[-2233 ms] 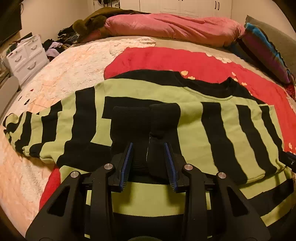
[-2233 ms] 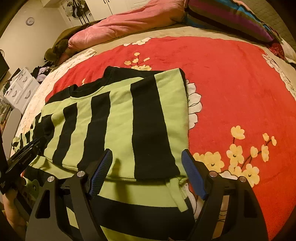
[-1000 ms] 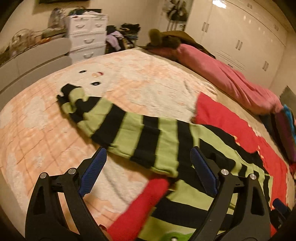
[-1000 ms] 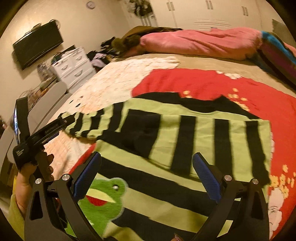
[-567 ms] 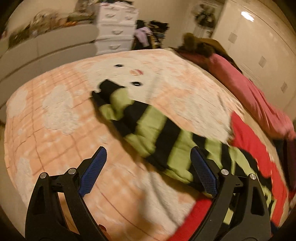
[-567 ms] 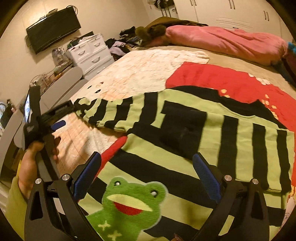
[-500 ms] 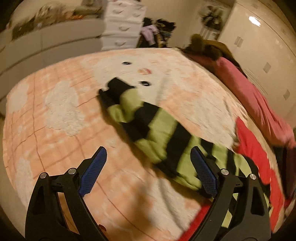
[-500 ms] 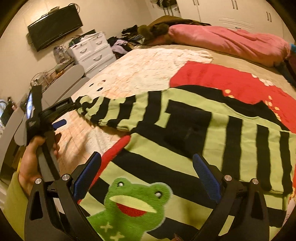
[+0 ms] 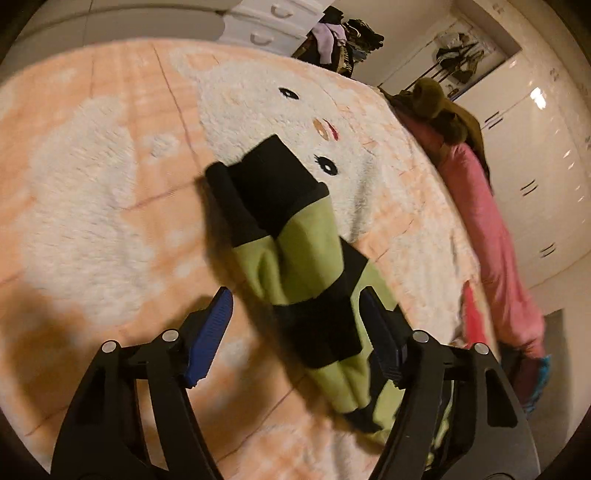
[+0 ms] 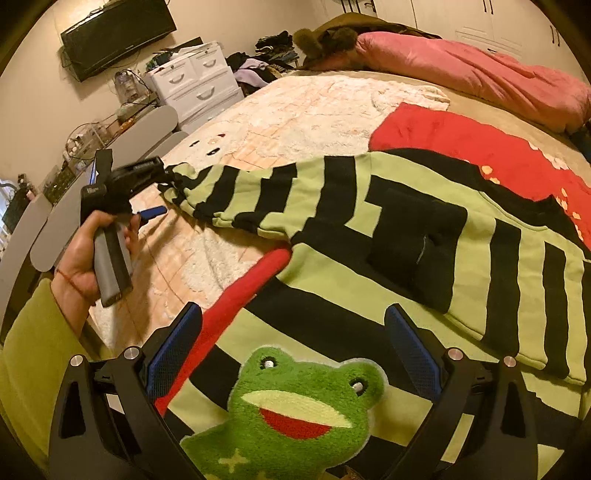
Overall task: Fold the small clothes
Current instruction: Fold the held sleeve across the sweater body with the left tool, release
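Note:
A green-and-black striped sweater [image 10: 424, 236] with a frog patch [image 10: 295, 402] lies on the bed, one side folded in. Its other sleeve [image 9: 291, 254] stretches out across the peach blanket, black cuff at the far end. My left gripper [image 9: 299, 328] is open, its blue pads on either side of the sleeve's end, not clamped. It also shows in the right wrist view [image 10: 147, 192], held by a hand at the sleeve's cuff. My right gripper [image 10: 291, 343] is open and empty above the frog patch.
A peach-and-white fleece blanket [image 9: 110, 177] and a red floral blanket [image 10: 461, 144] cover the bed. A pink quilt [image 10: 480, 74] lies along the far side. White drawers [image 10: 195, 85] and a clothes pile stand beyond the bed; a TV [image 10: 114, 33] hangs on the wall.
My left gripper let go of the folded sleeve's black cuff on the sweater body, swung left, and has closed in over the other sleeve's cuff end. My right gripper turned left and stayed open.

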The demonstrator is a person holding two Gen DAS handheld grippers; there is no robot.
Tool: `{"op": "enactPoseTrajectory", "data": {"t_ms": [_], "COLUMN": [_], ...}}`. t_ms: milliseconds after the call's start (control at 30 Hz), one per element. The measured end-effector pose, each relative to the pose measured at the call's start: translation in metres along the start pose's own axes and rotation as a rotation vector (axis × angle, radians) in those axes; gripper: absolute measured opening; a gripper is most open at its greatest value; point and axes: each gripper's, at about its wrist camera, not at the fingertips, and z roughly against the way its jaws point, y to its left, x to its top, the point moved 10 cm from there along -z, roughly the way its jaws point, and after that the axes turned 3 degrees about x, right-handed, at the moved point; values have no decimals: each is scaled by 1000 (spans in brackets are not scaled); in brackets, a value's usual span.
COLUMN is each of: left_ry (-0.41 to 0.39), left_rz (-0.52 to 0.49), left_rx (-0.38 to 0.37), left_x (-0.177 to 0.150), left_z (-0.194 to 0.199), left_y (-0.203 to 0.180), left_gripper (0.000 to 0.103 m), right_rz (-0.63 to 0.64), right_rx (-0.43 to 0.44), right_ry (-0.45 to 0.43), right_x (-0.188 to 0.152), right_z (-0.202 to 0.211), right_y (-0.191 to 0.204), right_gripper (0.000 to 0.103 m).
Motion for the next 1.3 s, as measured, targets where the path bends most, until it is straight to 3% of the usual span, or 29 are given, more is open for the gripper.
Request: {"op": "enactPoseTrajectory", "data": {"t_ms": [133, 233, 267, 300, 400, 567, 733, 967, 1100, 1300], "left_ry": [16, -2, -13, -20, -42, -140, -192, -173, -102, 21], "left_rz": [20, 2, 4, 16, 29, -91, -237, -470, -542, -683], "left_rx": [-32, -10, -4, -18, -58, -137, -199, -309, -360, -362], "left_x": [4, 8, 10, 11, 14, 19, -1, -81, -139, -238], "left_z": [-15, -24, -24, -23, -12, 36, 84, 126, 125, 101], "left_y": [-4, -2, 1, 2, -2, -49, -108, -203, -239, -281], "left_gripper": [61, 27, 9, 6, 3, 3, 3, 3, 3, 3], "right_rz": [-21, -19, -22, -31, -74, -133, -202, -332, -407, -514], "right_rx": [-12, -24, -27, -29, -38, -53, -90, -160, -209, -249], "right_ry": [13, 10, 9, 5, -1, -40, -117, -175, -209, -268], "right_x": [-3, -4, -4, -5, -7, -2, 4, -9, -21, -40], "right_z": [-4, -4, -4, -3, 1, 21, 59, 100, 126, 163], "right_y": [-5, -8, -9, -11, -24, -49, -89, -155, -192, -235], "right_gripper": [98, 98, 98, 98, 98, 98, 98, 98, 98, 98]}}
